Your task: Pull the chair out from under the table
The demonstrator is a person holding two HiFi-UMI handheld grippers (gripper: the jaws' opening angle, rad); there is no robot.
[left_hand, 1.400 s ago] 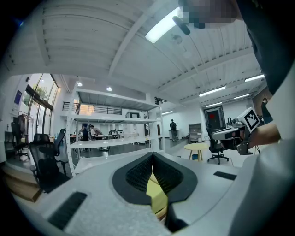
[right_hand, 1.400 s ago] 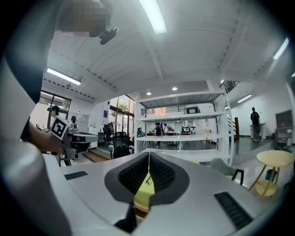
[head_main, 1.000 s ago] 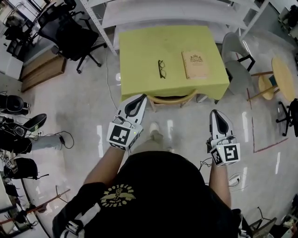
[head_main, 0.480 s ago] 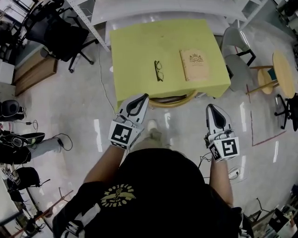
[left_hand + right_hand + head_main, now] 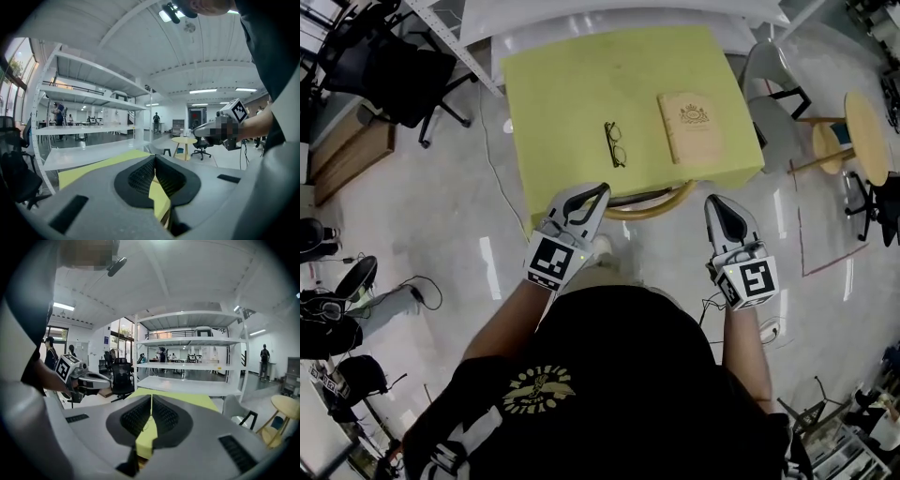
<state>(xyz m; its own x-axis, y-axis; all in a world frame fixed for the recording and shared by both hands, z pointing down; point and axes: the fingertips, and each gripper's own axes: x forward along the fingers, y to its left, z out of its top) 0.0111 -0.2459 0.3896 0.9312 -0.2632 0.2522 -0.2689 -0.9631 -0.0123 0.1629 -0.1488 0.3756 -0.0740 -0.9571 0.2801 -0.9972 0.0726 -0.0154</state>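
My left gripper (image 5: 598, 193) is shut tight, with nothing between its jaws. My right gripper (image 5: 717, 202) is shut too and holds nothing. Both sit in the middle of the head view, one on each side of the chair (image 5: 649, 201). A moment ago they were lower in the picture, away from the table (image 5: 581, 84). Now they have come up to its near edge. My left tip is just beside the left end of the chair's curved wooden back. My right tip is near the right end, but a bit apart from it. The chair is still pushed in under the yellow table, and only its round back pokes out. Glasses (image 5: 615, 143) and a book (image 5: 695, 126) lie on the table top, in the upper middle. I think I am still reaching and have not grabbed yet. My jaws must open before they can take hold of the chair back and pull.
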